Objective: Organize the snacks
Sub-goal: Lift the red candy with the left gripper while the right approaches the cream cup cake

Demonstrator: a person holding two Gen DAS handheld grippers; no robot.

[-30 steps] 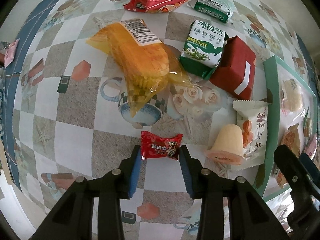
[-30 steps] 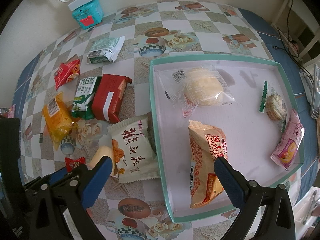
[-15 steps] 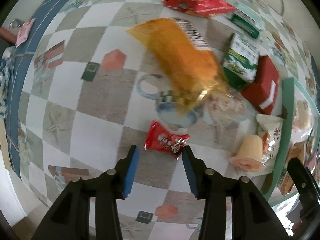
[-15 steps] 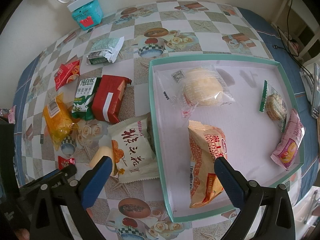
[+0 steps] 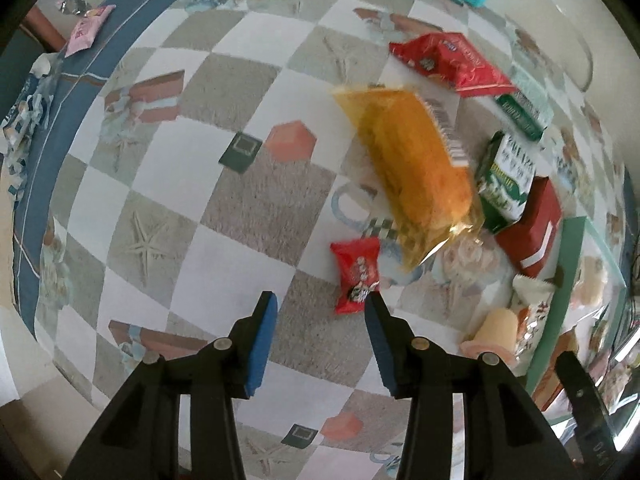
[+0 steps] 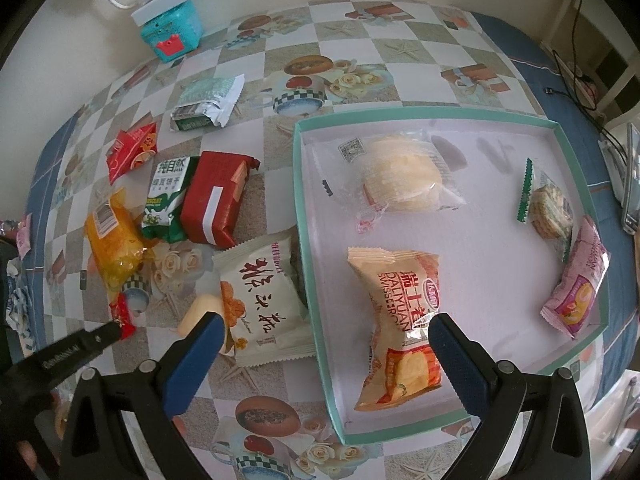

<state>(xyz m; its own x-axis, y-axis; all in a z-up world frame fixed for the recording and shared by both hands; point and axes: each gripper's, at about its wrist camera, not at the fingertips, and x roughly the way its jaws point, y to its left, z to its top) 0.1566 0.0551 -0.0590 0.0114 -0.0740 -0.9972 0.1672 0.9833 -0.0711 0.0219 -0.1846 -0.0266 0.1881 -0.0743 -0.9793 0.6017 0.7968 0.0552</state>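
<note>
A small red candy packet (image 5: 356, 274) lies on the checked tablecloth, just ahead of my right-hand fingertip; it also shows in the right wrist view (image 6: 123, 312). My left gripper (image 5: 320, 312) is open and empty, low over the cloth. Loose snacks lie beside it: an orange cake bag (image 5: 416, 172), a green biscuit pack (image 5: 506, 180), a dark red pack (image 5: 532, 236). My right gripper (image 6: 320, 330) is open and empty above the teal tray's (image 6: 298, 184) left wall. The tray holds several wrapped snacks, among them an orange Swiss-roll bag (image 6: 400, 320).
A white snack bag (image 6: 264, 292) and a pale roll (image 6: 200, 312) lie left of the tray. A red chip bag (image 6: 130, 152) and a mint pack (image 6: 208, 100) lie further back. A teal box with a power strip (image 6: 170, 28) stands by the wall.
My left gripper swung to the left and turned, so the red candy packet slid from between the fingers to beside the right finger. The right gripper stayed put.
</note>
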